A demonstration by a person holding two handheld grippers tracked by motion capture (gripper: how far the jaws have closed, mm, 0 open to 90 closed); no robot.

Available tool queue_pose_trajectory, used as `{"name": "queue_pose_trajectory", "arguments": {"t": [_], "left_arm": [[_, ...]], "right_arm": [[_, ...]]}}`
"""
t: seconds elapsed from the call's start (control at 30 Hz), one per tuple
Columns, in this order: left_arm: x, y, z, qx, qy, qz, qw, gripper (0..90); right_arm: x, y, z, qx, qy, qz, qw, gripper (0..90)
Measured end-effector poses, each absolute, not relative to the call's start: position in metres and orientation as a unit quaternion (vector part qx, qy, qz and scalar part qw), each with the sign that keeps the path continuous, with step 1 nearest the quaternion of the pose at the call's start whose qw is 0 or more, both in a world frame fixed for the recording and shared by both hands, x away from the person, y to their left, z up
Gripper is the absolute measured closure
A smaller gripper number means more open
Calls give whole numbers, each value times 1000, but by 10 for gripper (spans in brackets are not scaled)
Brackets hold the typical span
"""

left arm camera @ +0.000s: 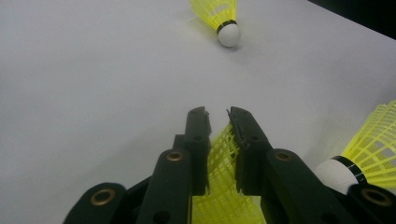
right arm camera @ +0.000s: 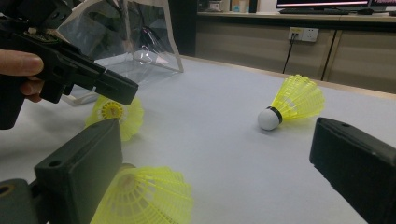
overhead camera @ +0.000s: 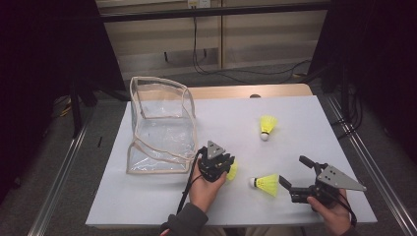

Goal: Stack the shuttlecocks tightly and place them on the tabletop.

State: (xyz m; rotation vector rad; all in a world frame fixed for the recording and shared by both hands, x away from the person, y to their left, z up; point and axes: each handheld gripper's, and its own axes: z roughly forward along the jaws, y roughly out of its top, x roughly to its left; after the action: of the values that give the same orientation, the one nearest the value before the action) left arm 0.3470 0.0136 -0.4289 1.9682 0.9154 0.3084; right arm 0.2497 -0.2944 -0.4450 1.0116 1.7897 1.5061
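Three yellow shuttlecocks with white corks lie on the white table (overhead camera: 305,206). My left gripper (overhead camera: 222,166) (left arm camera: 217,115) is shut on the mesh skirt of one shuttlecock (overhead camera: 232,170) (left arm camera: 219,161), low over the table just right of the bag. In the right gripper view that gripper (right arm camera: 117,95) shows at upper left, over its shuttlecock (right arm camera: 114,114). My right gripper (overhead camera: 292,170) (right arm camera: 217,140) stands wide open. A second shuttlecock (overhead camera: 265,184) (right arm camera: 144,198) (left arm camera: 371,149) lies on its side at its left jaw, untouched. The third shuttlecock (overhead camera: 267,126) (left arm camera: 224,18) (right arm camera: 292,102) lies farther back.
A clear plastic bag (overhead camera: 160,123) (right arm camera: 126,37) with beige trim stands open at the table's left, just behind my left gripper. Dark floor and metal rails flank the table. Cables run along the floor beyond the far edge.
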Motion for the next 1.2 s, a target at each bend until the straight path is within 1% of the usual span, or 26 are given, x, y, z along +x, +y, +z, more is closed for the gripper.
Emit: {"name": "queue_pose_trajectory", "arguments": {"t": [0.07, 0.17, 0.3, 0.5, 0.73, 0.9, 1.2], "left_arm": [[348, 13, -428, 796, 376, 125, 457, 828], [348, 11, -427, 795, 379, 132, 455, 854], [349, 10, -425, 789, 385, 135, 459, 871], [350, 5, -421, 778, 394, 135, 471, 880], [353, -5, -413, 775, 389, 130, 480, 881], [358, -11, -408, 773, 390, 123, 486, 881], [373, -20, -402, 762, 400, 127, 493, 880]], "right_arm": [[250, -295, -445, 380, 671, 565, 292, 19], [250, -295, -445, 379, 671, 566, 293, 19], [250, -295, -445, 380, 671, 566, 293, 19], [250, -295, -445, 379, 671, 566, 293, 19], [250, -295, -445, 378, 671, 566, 294, 19], [250, -295, -445, 377, 671, 567, 294, 19], [250, -296, -444, 378, 670, 568, 293, 19]]}}
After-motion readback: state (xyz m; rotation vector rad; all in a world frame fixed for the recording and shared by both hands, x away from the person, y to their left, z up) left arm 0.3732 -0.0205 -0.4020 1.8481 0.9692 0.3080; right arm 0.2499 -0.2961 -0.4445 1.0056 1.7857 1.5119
